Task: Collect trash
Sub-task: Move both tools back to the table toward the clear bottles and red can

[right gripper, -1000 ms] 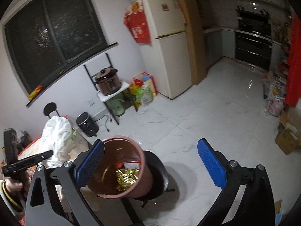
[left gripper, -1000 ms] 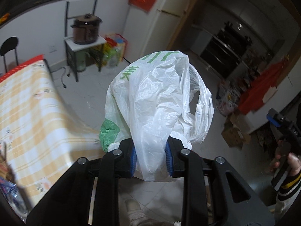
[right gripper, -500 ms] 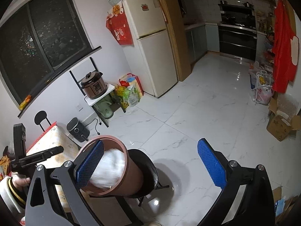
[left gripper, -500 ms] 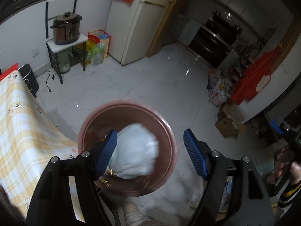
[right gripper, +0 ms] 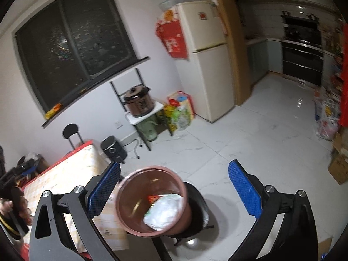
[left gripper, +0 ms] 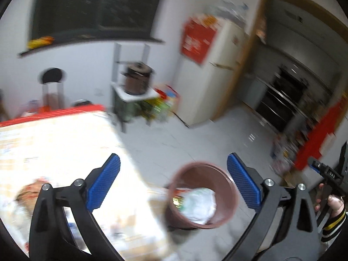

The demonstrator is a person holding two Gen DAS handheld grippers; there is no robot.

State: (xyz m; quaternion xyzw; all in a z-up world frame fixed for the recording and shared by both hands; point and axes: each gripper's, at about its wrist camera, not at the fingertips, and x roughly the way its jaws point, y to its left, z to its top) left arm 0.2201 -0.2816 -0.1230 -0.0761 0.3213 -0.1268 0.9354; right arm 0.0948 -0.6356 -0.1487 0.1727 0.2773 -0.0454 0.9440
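Left tongs having just been opening, nothing between; right tongs gaping empty; white bag lying in bin below them; light, crumply, slippery; pinching a bunched fold looks best.

We see right gripper with jaws wide, nothing between pads. Below it, brown bin on black chair holds crumpled white bag. Table just beside, at left.
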